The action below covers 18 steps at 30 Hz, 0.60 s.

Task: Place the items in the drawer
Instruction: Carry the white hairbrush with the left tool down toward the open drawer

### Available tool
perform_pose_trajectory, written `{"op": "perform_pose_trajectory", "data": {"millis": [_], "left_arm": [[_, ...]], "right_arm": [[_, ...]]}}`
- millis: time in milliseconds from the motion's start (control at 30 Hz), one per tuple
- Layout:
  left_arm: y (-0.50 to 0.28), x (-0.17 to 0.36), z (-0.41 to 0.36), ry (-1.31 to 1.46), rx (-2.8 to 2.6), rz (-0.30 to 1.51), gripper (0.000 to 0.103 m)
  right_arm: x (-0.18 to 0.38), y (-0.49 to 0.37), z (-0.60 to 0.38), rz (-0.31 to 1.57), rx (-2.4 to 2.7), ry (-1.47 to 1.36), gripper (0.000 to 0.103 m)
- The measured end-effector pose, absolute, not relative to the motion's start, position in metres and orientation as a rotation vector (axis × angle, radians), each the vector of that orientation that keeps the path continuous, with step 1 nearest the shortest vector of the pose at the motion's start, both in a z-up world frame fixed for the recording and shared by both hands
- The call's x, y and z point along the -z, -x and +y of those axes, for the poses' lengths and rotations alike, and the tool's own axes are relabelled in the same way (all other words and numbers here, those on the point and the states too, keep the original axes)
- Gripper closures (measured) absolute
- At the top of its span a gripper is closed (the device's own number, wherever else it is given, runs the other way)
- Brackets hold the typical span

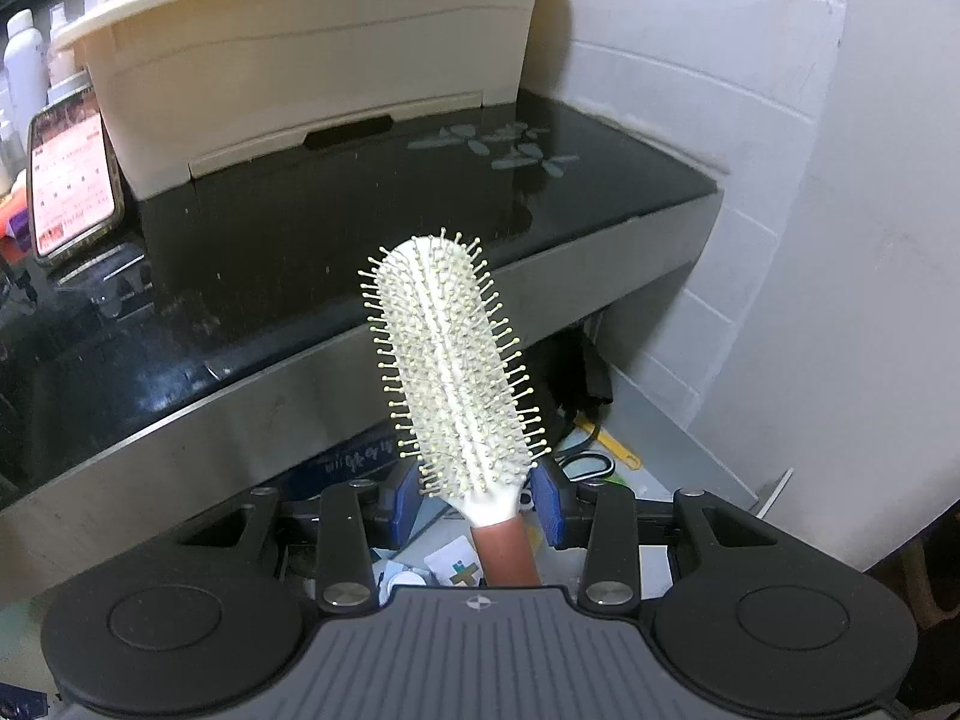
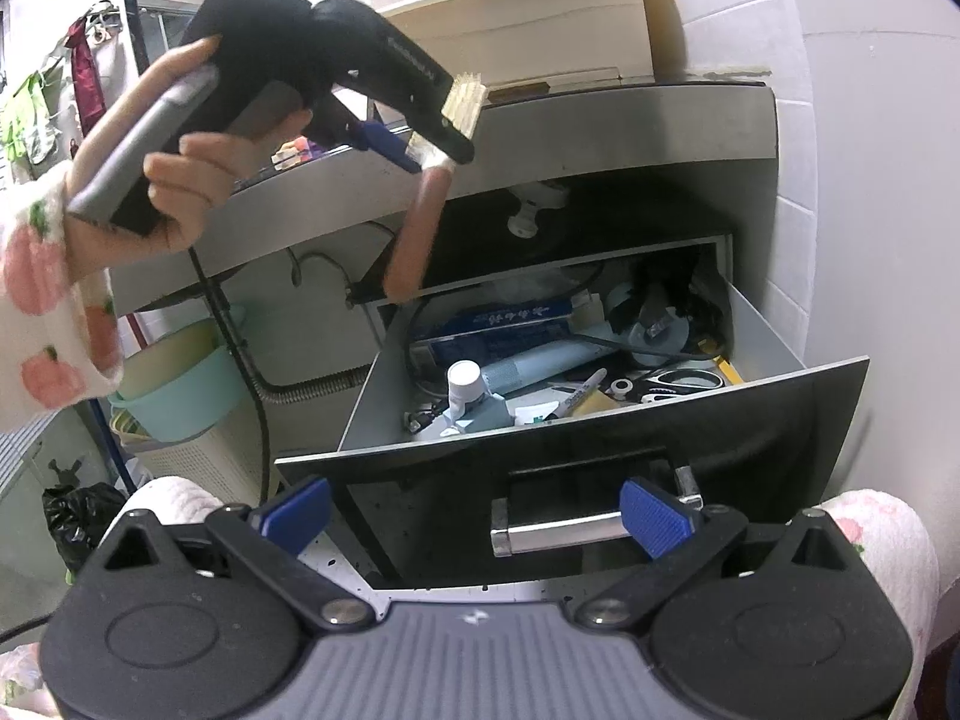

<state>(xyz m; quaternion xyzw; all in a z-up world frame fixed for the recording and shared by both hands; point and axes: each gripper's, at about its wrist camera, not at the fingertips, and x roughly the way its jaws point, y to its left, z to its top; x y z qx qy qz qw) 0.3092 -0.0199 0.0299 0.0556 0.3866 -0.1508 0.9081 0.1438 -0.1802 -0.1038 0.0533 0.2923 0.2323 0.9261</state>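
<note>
My left gripper point(image 1: 477, 501) is shut on a hairbrush point(image 1: 456, 360), its blue pads pressing the neck just below the white bristled head. The reddish-brown handle runs back under the gripper. In the right wrist view a hand holds that left gripper point(image 2: 429, 147) above and to the left of the open drawer point(image 2: 762, 324), with the hairbrush point(image 2: 414, 234) handle slanting down toward the drawer's back left corner. My right gripper point(image 2: 474, 513) stands open and holds nothing, in front of the drawer's metal handle point(image 2: 558, 531). Its right pad overlaps the bar's right end.
The drawer holds several items: a blue box point(image 2: 498, 324), a white bottle point(image 2: 465, 381), scissors point(image 2: 684, 381) and a marker point(image 2: 579, 399). A cream storage box point(image 1: 312, 60) and a phone point(image 1: 72, 180) stand on the black countertop point(image 1: 360, 228). The white tiled wall point(image 1: 780, 210) is on the right, and a teal basin point(image 2: 180, 384) sits below on the left.
</note>
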Motion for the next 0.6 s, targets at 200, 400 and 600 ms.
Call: {"op": "perform_pose_trajectory", "data": {"millis": [200, 400, 600], "left_arm": [[-0.308, -0.015, -0.02, -0.111, 0.323, 0.81, 0.068], [-0.303, 0.0, -0.02, -0.093, 0.334, 0.824, 0.069], [-0.301, 0.021, -0.02, -0.075, 0.335, 0.857, 0.07]], "right_arm": [[0.106, -0.146, -0.181, 0.61, -0.474, -0.109, 0.0], [0.109, -0.148, -0.179, 0.626, -0.48, -0.106, 0.0], [0.112, -0.148, -0.178, 0.64, -0.482, -0.106, 0.0]]}}
